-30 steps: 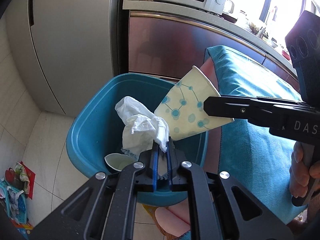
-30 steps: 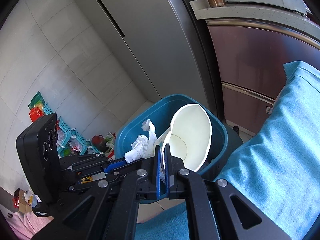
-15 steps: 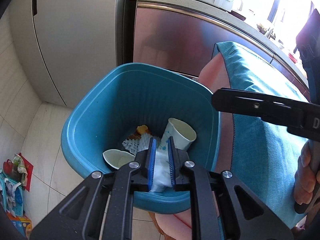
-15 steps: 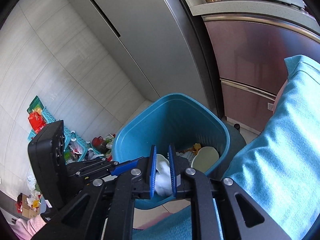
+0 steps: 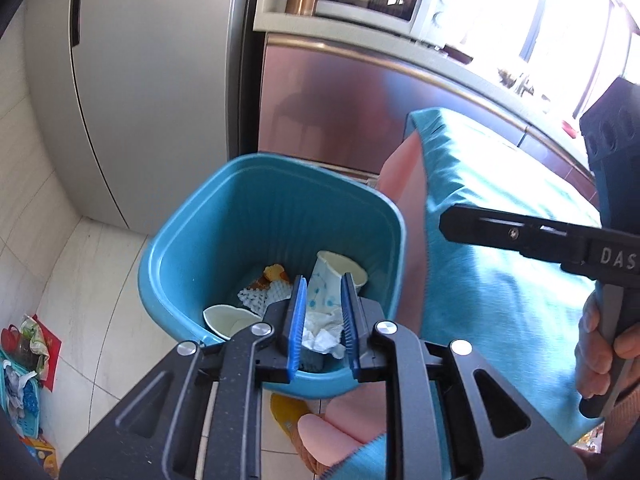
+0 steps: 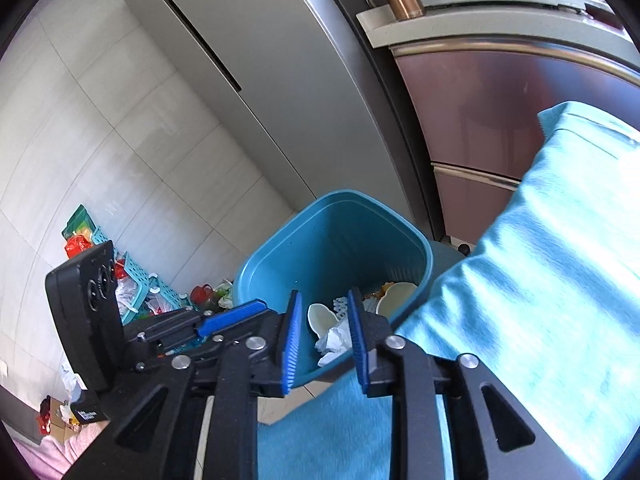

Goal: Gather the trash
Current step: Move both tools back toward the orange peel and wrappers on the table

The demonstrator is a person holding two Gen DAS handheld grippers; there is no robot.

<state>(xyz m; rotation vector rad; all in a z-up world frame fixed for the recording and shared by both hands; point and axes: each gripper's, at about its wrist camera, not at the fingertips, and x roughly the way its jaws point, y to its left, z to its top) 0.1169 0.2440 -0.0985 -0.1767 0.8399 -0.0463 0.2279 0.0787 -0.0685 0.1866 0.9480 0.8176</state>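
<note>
A blue trash bin point(image 5: 256, 216) stands on the floor beside the table; it also shows in the right wrist view point(image 6: 340, 236). Inside lie a dotted paper cup point(image 5: 336, 276), a crumpled white tissue point(image 5: 320, 332), another white cup point(image 5: 224, 318) and white foam netting point(image 5: 256, 296). My left gripper point(image 5: 322, 328) is open and empty above the bin's near rim. My right gripper point(image 6: 324, 340) is open and empty over the bin's edge; the tissue point(image 6: 334, 340) shows between its jaws, down in the bin. Its side point(image 5: 520, 236) shows in the left wrist view.
A teal cloth point(image 5: 500, 280) covers the table right of the bin, also in the right wrist view point(image 6: 540, 280). A grey fridge point(image 5: 140, 80) and a steel cabinet point(image 5: 340, 108) stand behind. Small baskets with clutter point(image 6: 136, 292) sit on the tiled floor at left.
Both grippers opened. The tissue dropped from my left gripper and the paper cup from my right; both now lie in the bin. Both grippers have since drawn back a little.
</note>
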